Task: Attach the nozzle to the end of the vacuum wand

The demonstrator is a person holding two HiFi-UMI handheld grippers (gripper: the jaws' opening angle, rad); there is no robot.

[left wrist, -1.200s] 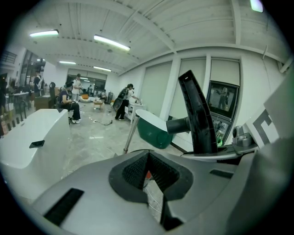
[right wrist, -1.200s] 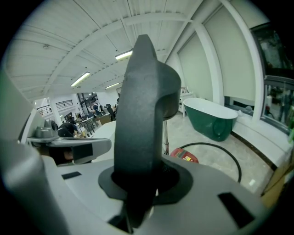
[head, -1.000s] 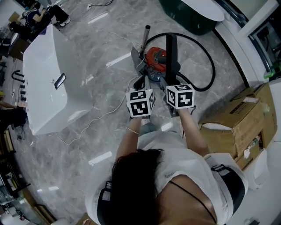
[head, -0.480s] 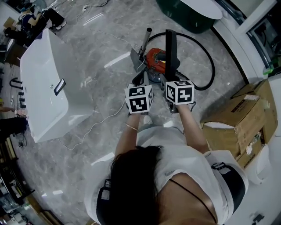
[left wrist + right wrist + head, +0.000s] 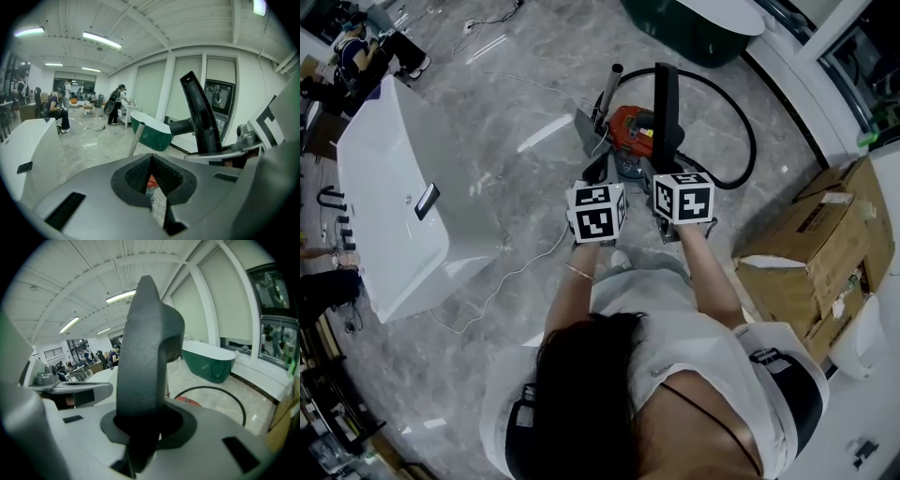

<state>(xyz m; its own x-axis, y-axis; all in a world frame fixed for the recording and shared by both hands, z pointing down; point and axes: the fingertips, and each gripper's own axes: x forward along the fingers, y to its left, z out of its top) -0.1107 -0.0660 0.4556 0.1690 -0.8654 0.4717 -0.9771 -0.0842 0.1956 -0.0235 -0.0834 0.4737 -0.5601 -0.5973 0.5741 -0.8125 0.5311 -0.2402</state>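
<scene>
**Nozzle gripped in right claw over floor vacuum; left claw shut on nothing**

**Head view.** The left claw [image 5: 598, 176] and right claw [image 5: 667, 167] are held side by side before the person, above a grey marble floor [image 5: 469, 375]. A black nozzle [image 5: 666, 103] is carried in the right claw. Beyond it a red vacuum cleaner [image 5: 630, 127] is set on the floor, ringed by a black hose [image 5: 756, 141]. The metal vacuum wand [image 5: 610, 89] is propped at the cleaner's left, apart from the nozzle.

Containers:
- A white bathtub [image 5: 394, 206] is placed at left; its interior is not shown.
- A green bathtub [image 5: 694, 33] is placed at top, white within.
- An open cardboard box [image 5: 811, 248] is placed at right. Whitish packing is seen at its flaps, and deeper contents cannot be made out.

**Left gripper view.** The jaws are pressed together with nothing between them. A sliver of the red cleaner is glimpsed past them. The wand is seen slanting ahead, and the nozzle is seen to the right.

**Right gripper view.** The jaws are closed narrowly on the nozzle's lower end, and the nozzle is seen rising upright from them. The hose and green bathtub are seen beyond.
</scene>
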